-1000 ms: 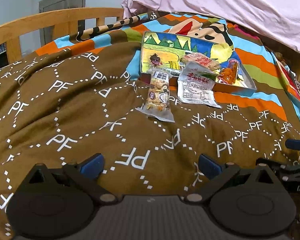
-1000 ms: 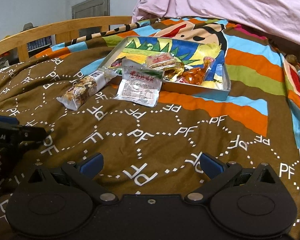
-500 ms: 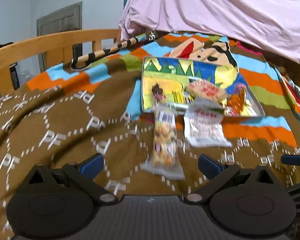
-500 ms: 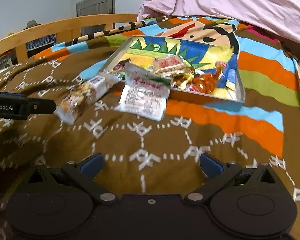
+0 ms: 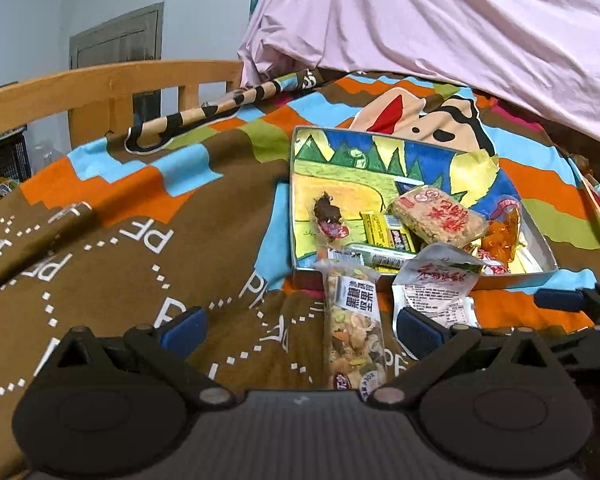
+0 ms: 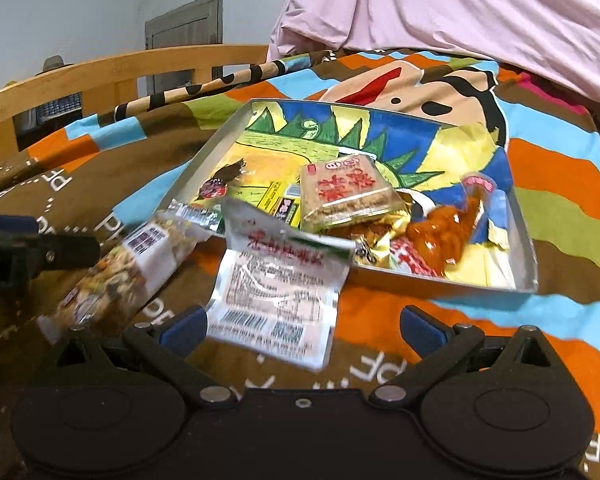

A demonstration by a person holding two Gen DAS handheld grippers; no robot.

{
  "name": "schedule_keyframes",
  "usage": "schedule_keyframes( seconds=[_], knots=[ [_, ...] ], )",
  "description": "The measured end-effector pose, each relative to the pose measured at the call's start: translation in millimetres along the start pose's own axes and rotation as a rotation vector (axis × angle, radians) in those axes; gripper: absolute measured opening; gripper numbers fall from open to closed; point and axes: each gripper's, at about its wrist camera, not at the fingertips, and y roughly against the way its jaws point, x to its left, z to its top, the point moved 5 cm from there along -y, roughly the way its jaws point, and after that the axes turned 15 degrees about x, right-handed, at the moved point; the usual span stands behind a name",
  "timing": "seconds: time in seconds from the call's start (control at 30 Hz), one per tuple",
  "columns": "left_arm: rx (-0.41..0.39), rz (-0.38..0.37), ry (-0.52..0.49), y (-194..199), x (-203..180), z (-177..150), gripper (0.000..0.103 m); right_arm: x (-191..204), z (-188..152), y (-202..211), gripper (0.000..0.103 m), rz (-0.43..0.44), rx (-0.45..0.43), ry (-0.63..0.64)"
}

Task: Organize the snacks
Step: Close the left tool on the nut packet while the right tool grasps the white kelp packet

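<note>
Left wrist: left claw (image 5: 300, 326) wide open w/ nut bar (image 5: 354, 336) between tips, right claw (image 6: 300, 326) wide open, empty

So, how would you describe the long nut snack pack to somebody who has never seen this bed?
Find the colourful tray lying on the brown blanket. Two packs lie on the blanket just in front of its near edge. The nut pack is the left one: long, narrow and clear, showing mixed nuts, with a white label, while its neighbour, the white packet, is flat, wide and has red writing.
</note>
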Motion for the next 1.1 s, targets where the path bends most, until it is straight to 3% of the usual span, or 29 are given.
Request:
schedule_keyframes(
  seconds=[0.3, 0.4, 0.73, 0.97, 1.1],
  knots=[
    [0.045, -0.068, -0.057, -13, -5, 4, 0.102, 8, 16, -40, 0.102, 0.022, 0.06, 0.003],
    [0.038, -0.081, -0.049, -15, -6, 10, 0.095, 14, 22, -50, 0.102, 0.025, 0.07, 0.003],
    [0.089, -0.135, -0.016, -25, 0, 20, 0.089, 25, 29, -73, 0.102, -0.029, 0.087, 0.026],
    [0.144, -0.136, -0.033, -35, -8, 17, 0.072, 19, 21, -63, 0.082, -0.03, 0.082, 0.046],
    [0.155, -0.121, -0.065, -37, -16, 15, 0.066, 14, 20, -60, 0.079, 0.001, 0.093, 0.043]
  ],
)
